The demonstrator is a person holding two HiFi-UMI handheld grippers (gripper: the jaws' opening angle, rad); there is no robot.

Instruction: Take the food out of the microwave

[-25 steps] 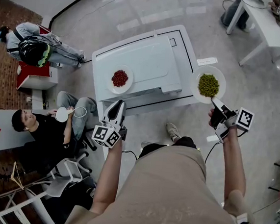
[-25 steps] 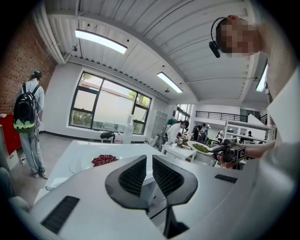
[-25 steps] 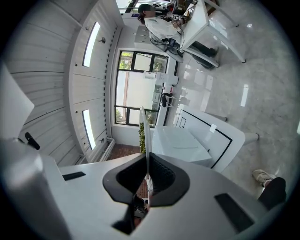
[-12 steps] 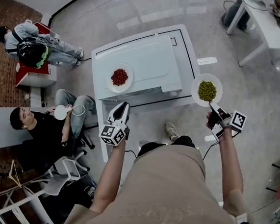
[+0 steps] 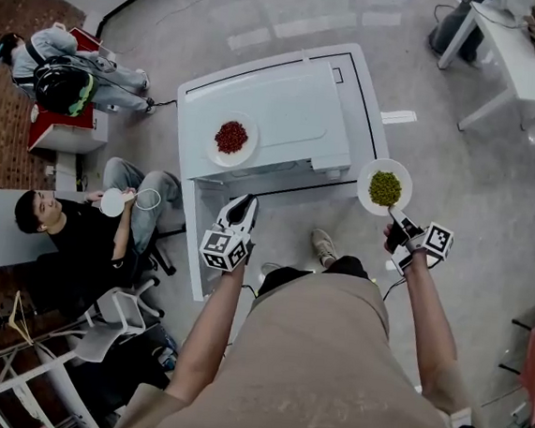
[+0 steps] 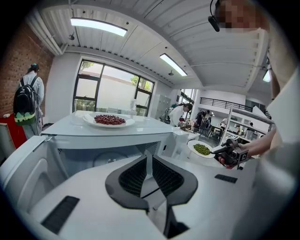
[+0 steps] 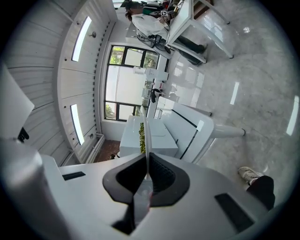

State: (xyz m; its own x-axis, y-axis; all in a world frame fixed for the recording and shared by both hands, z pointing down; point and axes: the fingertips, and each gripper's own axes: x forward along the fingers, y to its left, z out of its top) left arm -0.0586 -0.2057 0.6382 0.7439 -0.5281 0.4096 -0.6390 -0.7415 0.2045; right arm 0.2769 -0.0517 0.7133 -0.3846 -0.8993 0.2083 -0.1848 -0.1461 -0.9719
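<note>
1 plate (image 5: 366, 198), face up, level | R gripper (image 5: 393, 217) clamps rim | L gripper (image 5: 247, 202) closed

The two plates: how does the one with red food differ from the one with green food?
The red-food plate rests on top of the microwave; the green-food plate is in the air beside it. The red-food plate is untouched; the right gripper pinches the green-food plate's rim. Both are round and white.

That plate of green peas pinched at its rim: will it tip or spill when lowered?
Probably stiff: the plate sits level though the right hand-held gripper pinches only its rim. Likely tip-prone, its weight hanging beyond the grip. The loose peas could roll off.
</note>
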